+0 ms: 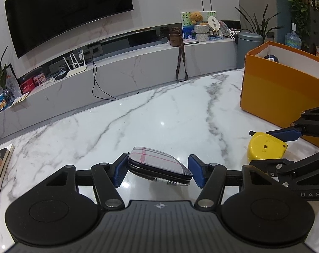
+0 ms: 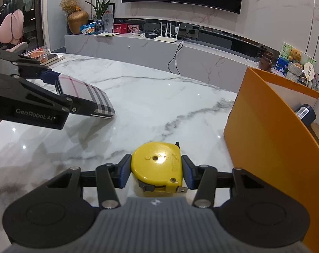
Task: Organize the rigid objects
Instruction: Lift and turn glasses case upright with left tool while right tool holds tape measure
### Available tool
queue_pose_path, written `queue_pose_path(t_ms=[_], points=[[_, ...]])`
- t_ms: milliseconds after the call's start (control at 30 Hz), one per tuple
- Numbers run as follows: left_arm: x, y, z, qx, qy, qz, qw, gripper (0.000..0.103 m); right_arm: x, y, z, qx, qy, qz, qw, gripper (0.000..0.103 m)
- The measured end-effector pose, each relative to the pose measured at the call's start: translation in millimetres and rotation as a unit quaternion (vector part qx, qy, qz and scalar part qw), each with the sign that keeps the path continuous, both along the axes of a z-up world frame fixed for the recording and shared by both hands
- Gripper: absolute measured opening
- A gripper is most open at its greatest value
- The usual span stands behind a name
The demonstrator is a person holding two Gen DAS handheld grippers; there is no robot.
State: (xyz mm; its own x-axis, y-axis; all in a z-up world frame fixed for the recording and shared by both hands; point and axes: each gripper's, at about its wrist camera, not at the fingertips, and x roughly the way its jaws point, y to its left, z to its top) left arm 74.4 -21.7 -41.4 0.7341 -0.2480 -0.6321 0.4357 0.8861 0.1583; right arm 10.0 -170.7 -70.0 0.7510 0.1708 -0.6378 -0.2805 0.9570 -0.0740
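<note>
Above the marble table (image 1: 159, 109), the left gripper (image 1: 158, 171) clamps a plaid case (image 1: 159, 164) and the right gripper (image 2: 157, 171) a yellow tape measure (image 2: 157, 166), neither yet in the orange box (image 2: 264, 130) at right.

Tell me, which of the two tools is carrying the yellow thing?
The right tool. Its blue pads clamp the yellow tape measure beside the orange box. The left tool has a plaid case between its pads instead.

A dark television (image 1: 68, 12) hangs above a marble console (image 1: 121, 71) bearing a white router (image 1: 76, 68).
</note>
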Motion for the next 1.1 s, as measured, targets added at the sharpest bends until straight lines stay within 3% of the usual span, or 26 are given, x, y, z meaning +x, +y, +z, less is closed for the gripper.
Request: queue_pose_path(t_ms=[667, 967, 1000, 1033, 1067, 1100], points=[[-4.1, -3.3, 15.4, 0.001, -0.010, 0.002, 0.9999, 0.067, -4.6, 1.8, 11.6, 0.005, -0.011, -0.001, 1.000, 0.050], [3.2, 10.6, 18.9, -0.040, 0.006, 0.026, 0.9988, 0.062, -2.4, 0.6, 10.3, 0.005, -0.008, -0.001, 1.000, 0.050], [3.0, 10.6, 19.9, -0.039, 0.003, 0.026, 0.9989, 0.054, -2.1, 1.4, 10.1, 0.004, -0.007, -0.002, 1.000, 0.050], [2.0, 9.5, 21.5, -0.037, 0.000, 0.027, 0.9990, 0.032, -1.9, 1.6, 9.9, 0.004, -0.007, -0.001, 1.000, 0.050], [2.4, 8.9, 23.3, -0.029, -0.003, 0.031, 0.9991, 0.024, -1.5, 1.2, 10.4, 0.004, -0.007, -0.001, 1.000, 0.050], [2.4, 8.3, 23.5, -0.028, -0.001, 0.030, 0.9992, 0.024, -1.8, 1.3, 11.0, 0.004, -0.008, -0.001, 1.000, 0.050]])
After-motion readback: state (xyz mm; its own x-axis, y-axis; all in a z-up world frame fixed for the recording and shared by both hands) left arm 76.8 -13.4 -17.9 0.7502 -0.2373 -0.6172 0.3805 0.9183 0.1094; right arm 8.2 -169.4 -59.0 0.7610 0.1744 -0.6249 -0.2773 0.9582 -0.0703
